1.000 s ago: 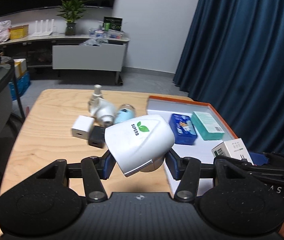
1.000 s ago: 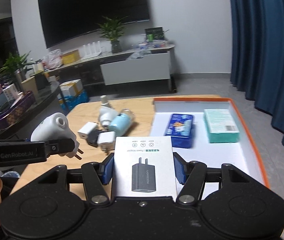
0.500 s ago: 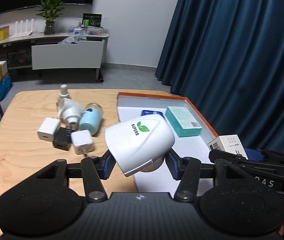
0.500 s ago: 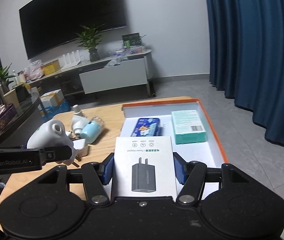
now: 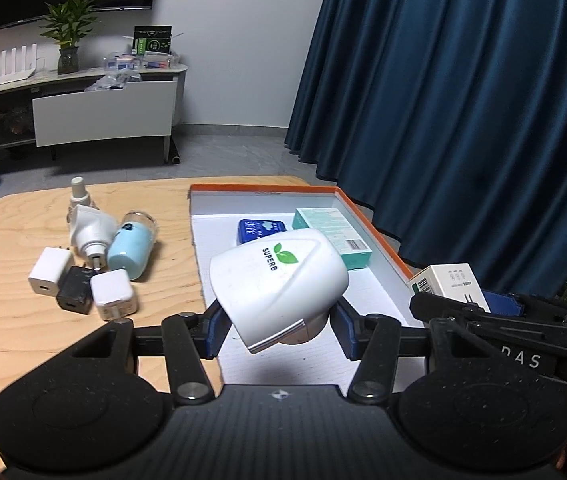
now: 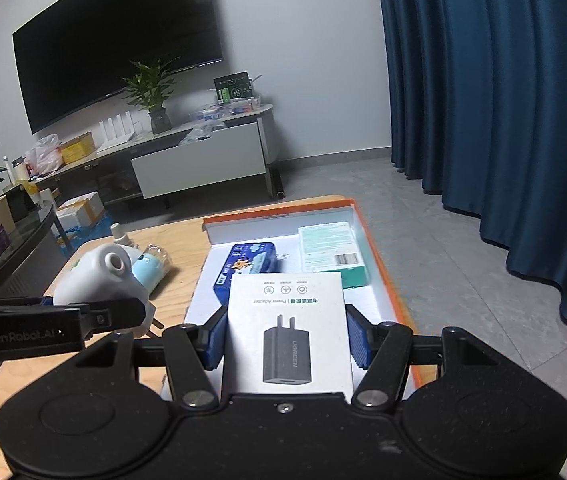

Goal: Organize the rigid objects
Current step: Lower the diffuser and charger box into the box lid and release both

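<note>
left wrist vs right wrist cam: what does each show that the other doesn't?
Left wrist only: three small chargers on the table, two white and one black, plus the SUPERB logo on the white device.

Right wrist only: the wall TV and the printed face of the power adapter box.

Both: the orange-rimmed tray holding the blue tin and teal box, and each hand-held gripper's load.

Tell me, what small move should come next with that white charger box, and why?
Probably lower the right hand-held gripper and set the white power adapter box on the bare floor of the orange-rimmed tray. It is shut on the box and hangs over the tray's near part, in front of the blue tin and teal box already inside.
</note>
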{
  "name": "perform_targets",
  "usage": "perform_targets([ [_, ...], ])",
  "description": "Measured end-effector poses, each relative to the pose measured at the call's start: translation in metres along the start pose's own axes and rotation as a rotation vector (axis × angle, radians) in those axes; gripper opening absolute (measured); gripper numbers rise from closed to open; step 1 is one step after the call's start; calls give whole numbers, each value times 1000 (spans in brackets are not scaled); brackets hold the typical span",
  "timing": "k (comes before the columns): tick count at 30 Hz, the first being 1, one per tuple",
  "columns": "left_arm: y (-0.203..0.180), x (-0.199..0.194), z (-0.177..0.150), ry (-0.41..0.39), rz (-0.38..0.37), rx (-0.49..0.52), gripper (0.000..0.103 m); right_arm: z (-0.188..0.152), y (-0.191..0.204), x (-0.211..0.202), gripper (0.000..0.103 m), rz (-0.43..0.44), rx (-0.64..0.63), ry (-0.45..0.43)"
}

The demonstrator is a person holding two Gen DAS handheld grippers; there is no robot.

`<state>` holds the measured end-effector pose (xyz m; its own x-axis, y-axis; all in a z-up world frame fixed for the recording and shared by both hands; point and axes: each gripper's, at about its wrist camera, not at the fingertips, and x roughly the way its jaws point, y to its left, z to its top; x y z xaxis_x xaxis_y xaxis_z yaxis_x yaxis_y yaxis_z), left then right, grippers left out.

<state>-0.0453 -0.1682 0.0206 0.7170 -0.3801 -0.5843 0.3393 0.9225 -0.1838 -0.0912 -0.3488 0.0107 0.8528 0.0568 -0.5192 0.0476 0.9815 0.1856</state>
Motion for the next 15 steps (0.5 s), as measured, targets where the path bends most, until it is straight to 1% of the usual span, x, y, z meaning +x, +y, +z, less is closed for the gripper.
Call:
perform_targets([
  [15, -21, 23, 8, 25, -28, 31, 54, 13, -23, 6, 71, -29, 20, -13],
])
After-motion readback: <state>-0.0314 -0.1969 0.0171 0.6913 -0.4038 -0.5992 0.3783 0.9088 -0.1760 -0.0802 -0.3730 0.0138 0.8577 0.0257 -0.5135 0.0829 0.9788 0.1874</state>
